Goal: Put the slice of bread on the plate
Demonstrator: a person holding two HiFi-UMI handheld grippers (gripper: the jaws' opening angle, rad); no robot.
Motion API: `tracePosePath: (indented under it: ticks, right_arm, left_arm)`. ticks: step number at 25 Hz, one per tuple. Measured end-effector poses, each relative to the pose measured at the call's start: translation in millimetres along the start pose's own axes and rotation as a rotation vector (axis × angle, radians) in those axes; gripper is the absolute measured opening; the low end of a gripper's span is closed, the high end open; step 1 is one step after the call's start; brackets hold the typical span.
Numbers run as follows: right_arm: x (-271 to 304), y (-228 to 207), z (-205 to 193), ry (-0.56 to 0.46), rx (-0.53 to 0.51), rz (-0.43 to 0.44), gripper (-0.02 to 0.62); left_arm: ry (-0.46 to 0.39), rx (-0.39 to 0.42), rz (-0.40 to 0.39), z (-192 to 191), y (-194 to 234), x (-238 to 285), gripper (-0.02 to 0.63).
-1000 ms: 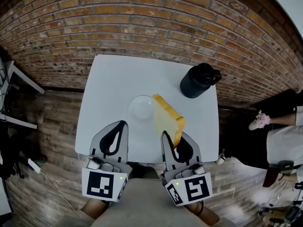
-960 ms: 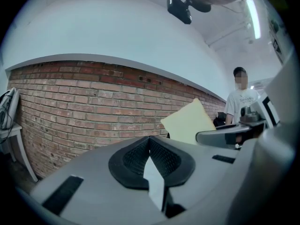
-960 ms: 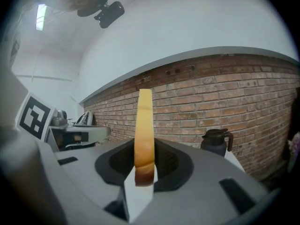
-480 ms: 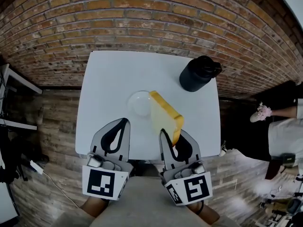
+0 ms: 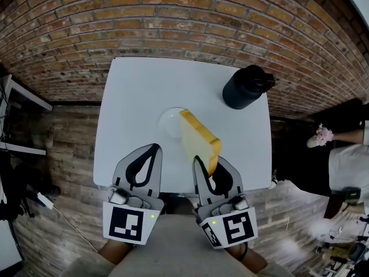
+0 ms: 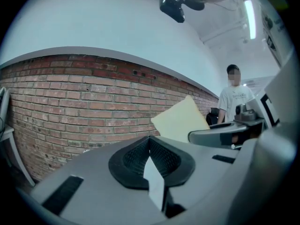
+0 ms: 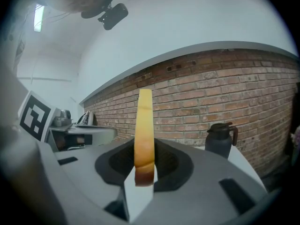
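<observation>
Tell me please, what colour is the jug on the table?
The jug is black, lid and handle included; the head view shows it best.

A white table [image 5: 135, 91] — on it a plate [image 5: 166, 123] and dark jug [image 5: 245, 87].

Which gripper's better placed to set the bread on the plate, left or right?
Right. The right gripper has its jaws clamped on the bread slice, held on edge beside the plate. The left gripper is shut and empty.

Steep overhead, two low forward views
</observation>
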State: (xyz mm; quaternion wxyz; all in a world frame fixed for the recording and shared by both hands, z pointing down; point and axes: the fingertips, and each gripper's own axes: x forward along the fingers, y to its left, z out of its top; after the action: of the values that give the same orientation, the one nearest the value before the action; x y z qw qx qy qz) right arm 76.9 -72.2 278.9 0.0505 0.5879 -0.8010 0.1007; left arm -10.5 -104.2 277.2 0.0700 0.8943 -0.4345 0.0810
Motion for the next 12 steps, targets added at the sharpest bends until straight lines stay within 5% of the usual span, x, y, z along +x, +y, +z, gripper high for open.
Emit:
tracePosePath:
  ticks: [12]
  right_arm:
    - [30.3, 0.3, -24.9, 0.043, 0.011, 0.035, 0.094]
  left_arm:
    - [0.032, 0.009, 0.005, -8.3, 6.9, 5.2, 0.009]
